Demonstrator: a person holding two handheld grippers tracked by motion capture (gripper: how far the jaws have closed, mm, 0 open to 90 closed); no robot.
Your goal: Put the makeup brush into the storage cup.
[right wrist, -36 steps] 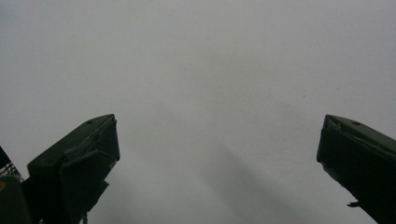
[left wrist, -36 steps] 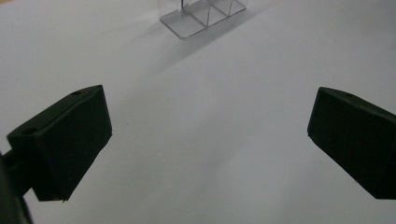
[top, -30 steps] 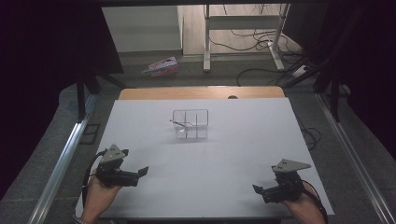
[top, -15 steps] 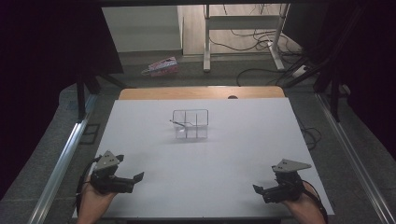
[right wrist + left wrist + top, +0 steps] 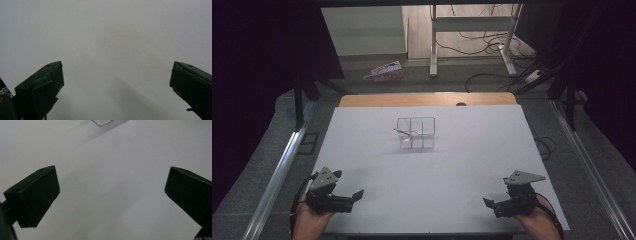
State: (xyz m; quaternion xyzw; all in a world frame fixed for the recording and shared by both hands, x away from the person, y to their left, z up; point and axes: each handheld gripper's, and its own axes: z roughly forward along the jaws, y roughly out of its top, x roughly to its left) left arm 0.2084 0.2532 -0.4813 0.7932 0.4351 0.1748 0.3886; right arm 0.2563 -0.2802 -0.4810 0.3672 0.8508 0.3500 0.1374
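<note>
A small clear plastic box (image 5: 416,132) with inner dividers stands on the white table (image 5: 472,150), a little beyond its middle. Something thin and dark lies across its top left. My left gripper (image 5: 348,184) sits at the near left corner in a hand, jaws open and pointing right. Between its jaws in the left gripper view (image 5: 112,180) is bare white surface, with a corner of the clear box (image 5: 103,122) at the top edge. My right gripper (image 5: 492,204) rests at the near right corner, open. Its own view (image 5: 117,72) has nothing between the jaws.
A wooden strip (image 5: 427,99) runs along the table's far edge. Metal rails (image 5: 277,170) flank both sides. On the floor beyond lie a pink and white package (image 5: 384,71), cables (image 5: 492,47) and a desk frame's legs (image 5: 432,45).
My left gripper has drawn back toward the near edge and slightly left. The right gripper and the clear box have stayed put.
</note>
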